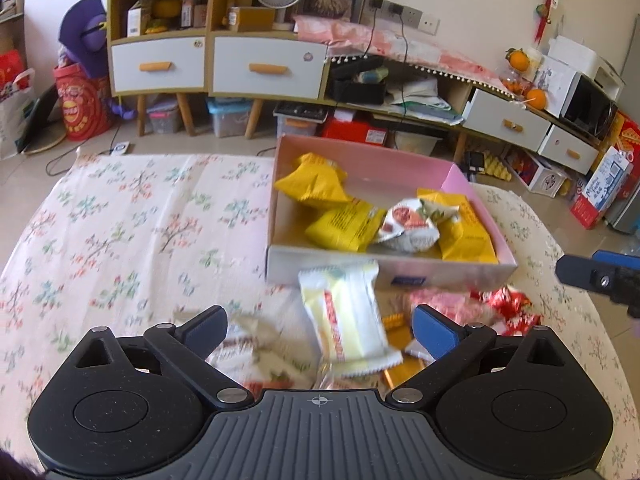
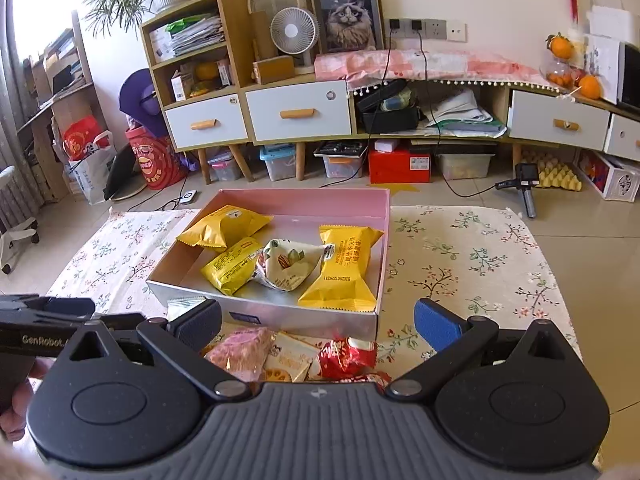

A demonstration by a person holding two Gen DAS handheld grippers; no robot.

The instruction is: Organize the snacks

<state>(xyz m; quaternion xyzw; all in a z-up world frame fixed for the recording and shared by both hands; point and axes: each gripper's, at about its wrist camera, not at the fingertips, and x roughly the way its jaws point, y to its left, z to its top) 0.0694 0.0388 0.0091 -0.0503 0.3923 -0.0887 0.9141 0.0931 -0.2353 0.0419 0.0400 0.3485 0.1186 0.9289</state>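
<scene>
left claw: my left gripper (image 1: 320,330) has its jaws spread wide, nothing pinched; no earlier frame to compare.
under left claw: pale yellow-white snack pack (image 1: 348,320) sits between the two pads, blurred, touching neither that I can see.
right claw: my right gripper (image 2: 318,326) also spread wide, nothing gripped.
under right claw: loose pile near the box's front wall, with a pink pack (image 2: 242,350) and a red foil pack (image 2: 346,356) between the pads.
box: pink box (image 2: 384,236) just beyond both claws, holding three yellow packs (image 2: 344,276) and one white nut-print pack (image 2: 290,264).
surface: floral cloth (image 2: 472,264) over the table; box and pile both on it.
room: tiled floor, white-drawer cabinets (image 2: 298,112) on the back wall, desk fan (image 2: 294,32), framed cat picture (image 2: 352,20).
left view only: the pale pack clearly; right claw's blue tip at far right edge.
right view only: yellow pack print legible; left gripper body at left edge.
</scene>
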